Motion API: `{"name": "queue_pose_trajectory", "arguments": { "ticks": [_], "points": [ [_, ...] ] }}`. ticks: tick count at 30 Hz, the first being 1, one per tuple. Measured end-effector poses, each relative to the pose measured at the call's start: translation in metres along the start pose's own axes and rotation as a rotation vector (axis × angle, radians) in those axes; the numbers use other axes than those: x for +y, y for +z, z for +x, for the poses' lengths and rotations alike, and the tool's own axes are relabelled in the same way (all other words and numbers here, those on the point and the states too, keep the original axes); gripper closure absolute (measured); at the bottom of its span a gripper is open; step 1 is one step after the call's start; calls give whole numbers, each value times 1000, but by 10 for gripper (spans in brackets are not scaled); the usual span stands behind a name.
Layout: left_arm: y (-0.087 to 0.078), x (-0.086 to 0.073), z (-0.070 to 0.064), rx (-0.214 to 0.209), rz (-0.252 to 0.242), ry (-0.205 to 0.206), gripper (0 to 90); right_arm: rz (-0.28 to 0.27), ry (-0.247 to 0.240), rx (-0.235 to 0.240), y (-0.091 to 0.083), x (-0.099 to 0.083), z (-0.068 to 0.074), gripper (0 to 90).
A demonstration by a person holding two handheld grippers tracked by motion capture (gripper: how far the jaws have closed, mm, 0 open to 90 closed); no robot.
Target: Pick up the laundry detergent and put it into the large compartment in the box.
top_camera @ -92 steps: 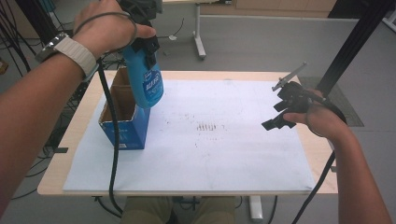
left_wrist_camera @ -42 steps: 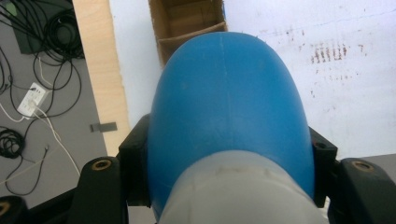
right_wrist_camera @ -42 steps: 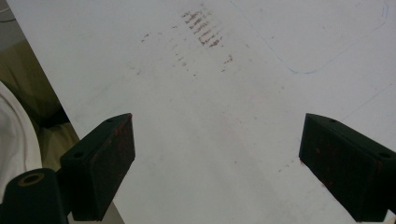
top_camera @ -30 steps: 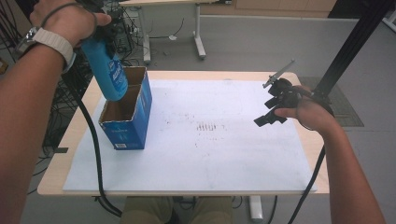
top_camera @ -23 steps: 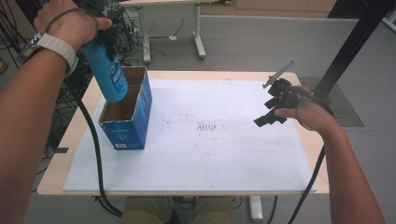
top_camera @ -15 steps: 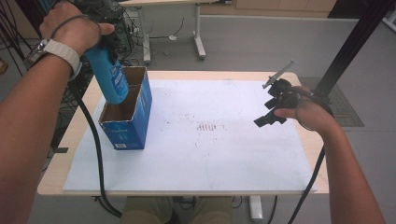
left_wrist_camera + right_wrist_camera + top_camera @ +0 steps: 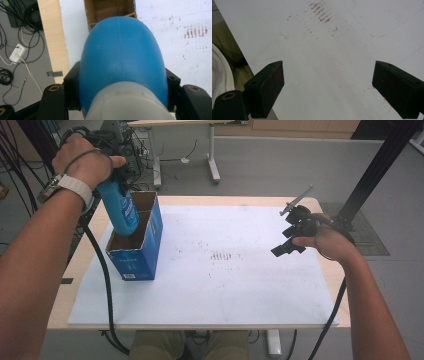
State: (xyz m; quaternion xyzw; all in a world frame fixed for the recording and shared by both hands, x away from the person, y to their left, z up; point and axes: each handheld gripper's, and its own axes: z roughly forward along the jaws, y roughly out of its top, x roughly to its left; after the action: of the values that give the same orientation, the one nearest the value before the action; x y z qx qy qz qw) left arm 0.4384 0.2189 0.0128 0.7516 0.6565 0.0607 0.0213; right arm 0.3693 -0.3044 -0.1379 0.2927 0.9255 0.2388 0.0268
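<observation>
A blue plastic bottle (image 7: 121,210) with a grey-white top hangs tilted, its lower end at the open top of a blue cardboard box (image 7: 141,257). My left gripper (image 7: 111,190), mostly hidden under the hand, is shut on the bottle near its top. In the left gripper view the bottle (image 7: 122,62) sits between both jaws of the left gripper (image 7: 122,86), and the brown inside of the box (image 7: 110,10) lies beyond it. My right gripper (image 7: 283,243) hovers open over the right side of the white sheet (image 7: 225,285). The right gripper (image 7: 328,90) has nothing between its jaws.
The white sheet (image 7: 337,50) carries brown smudge marks (image 7: 222,256) near its middle. The box stands at the left edge of the wooden table (image 7: 82,260). Cables (image 7: 22,50) lie on the floor at left. A black pole (image 7: 380,165) rises at the far right.
The left gripper carried the bottle from the box's right side leftward and up, then a little down toward the box opening. The right gripper drifted slightly back, then stayed still and open.
</observation>
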Motion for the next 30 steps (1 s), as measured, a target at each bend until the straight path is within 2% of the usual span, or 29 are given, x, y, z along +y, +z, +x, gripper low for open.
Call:
{"name": "queue_pose_trajectory", "arguments": {
  "ticks": [30],
  "points": [
    [61, -1, -1, -2, 4, 17, 378, 2, 15, -6, -1, -8, 0, 105]
  ]
}}
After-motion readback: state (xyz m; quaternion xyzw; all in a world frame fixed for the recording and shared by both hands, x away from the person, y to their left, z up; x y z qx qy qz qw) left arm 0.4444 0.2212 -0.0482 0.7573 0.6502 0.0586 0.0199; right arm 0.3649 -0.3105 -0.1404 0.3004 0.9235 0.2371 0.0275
